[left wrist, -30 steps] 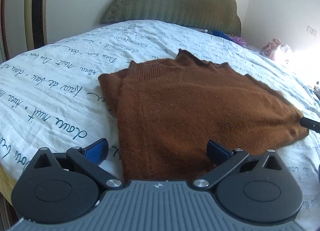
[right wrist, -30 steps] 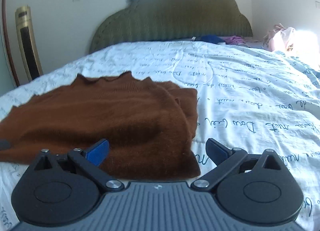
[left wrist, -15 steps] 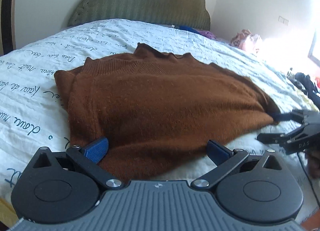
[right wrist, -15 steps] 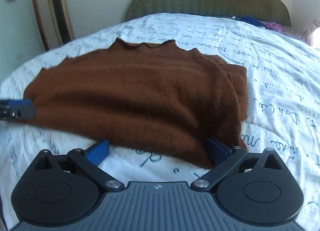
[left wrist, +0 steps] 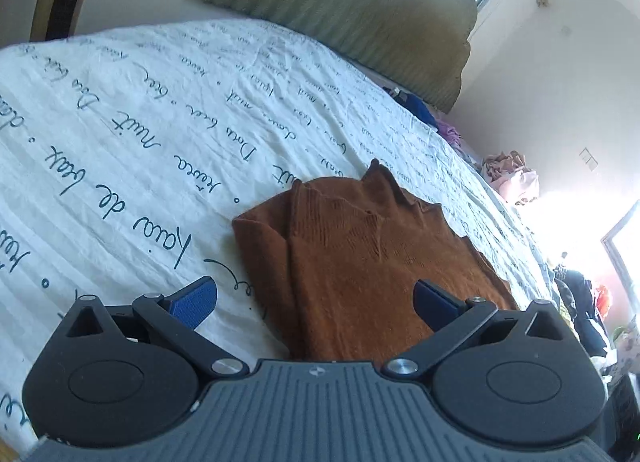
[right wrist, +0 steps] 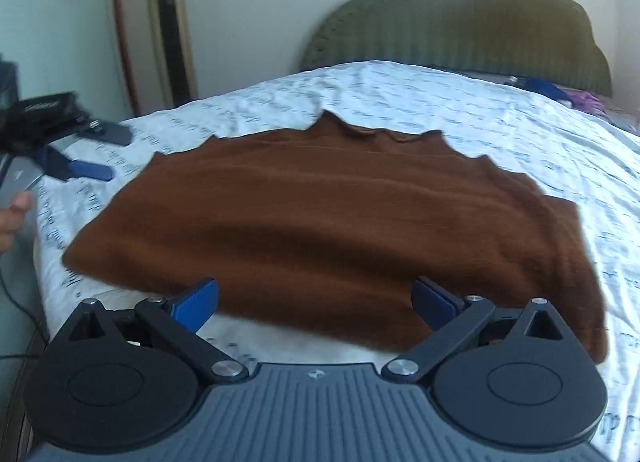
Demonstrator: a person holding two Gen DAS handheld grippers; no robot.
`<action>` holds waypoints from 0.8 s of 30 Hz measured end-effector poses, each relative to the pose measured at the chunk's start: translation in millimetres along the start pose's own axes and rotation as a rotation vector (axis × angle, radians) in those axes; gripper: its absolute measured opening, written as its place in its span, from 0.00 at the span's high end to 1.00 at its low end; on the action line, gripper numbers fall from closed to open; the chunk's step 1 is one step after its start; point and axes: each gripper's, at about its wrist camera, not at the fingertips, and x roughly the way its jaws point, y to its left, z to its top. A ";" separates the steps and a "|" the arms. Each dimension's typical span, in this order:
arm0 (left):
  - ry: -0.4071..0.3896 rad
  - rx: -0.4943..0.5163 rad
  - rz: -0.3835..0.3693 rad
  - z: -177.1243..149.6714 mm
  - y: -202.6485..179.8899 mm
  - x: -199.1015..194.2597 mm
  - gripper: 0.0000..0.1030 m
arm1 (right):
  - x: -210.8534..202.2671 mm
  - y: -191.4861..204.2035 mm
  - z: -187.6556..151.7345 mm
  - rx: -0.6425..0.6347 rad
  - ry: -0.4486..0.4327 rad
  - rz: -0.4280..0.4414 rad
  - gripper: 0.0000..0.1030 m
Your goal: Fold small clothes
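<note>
We had one brown sweater lying flat on the bed, its long axis running left to right. Our right gripper sat spread and empty just beside its near hem, nearer than our left gripper, also spread and empty, at the left end.

We count one brown sweater, one white bedspread, one green headboard, two grippers, one gold tower fan at upper left.
</note>
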 end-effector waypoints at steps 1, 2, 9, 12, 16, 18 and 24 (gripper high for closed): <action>0.027 -0.012 -0.008 5.0 3.4 9.9 0.00 | 3.3 12.6 0.1 -0.032 0.000 0.024 0.00; 0.047 -0.023 -0.013 8.9 4.9 17.9 0.00 | 6.6 25.7 1.4 -0.061 0.006 0.034 0.00; 0.178 -0.052 -0.067 32.5 -6.7 59.7 0.00 | 12.9 89.4 1.7 -0.280 0.005 0.035 0.00; 0.220 -0.063 -0.072 40.6 -6.6 76.4 0.00 | 13.4 98.3 1.8 -0.300 0.022 0.062 0.00; 0.203 -0.063 -0.054 46.3 -6.2 85.7 0.48 | 11.6 115.0 6.6 -0.349 0.001 0.030 0.00; 0.258 -0.078 -0.057 52.3 -0.8 94.9 0.90 | 12.6 125.1 11.4 -0.386 -0.009 0.021 0.00; 0.265 -0.072 -0.071 53.0 4.2 94.5 0.89 | 20.6 166.6 8.2 -0.593 -0.068 -0.014 0.01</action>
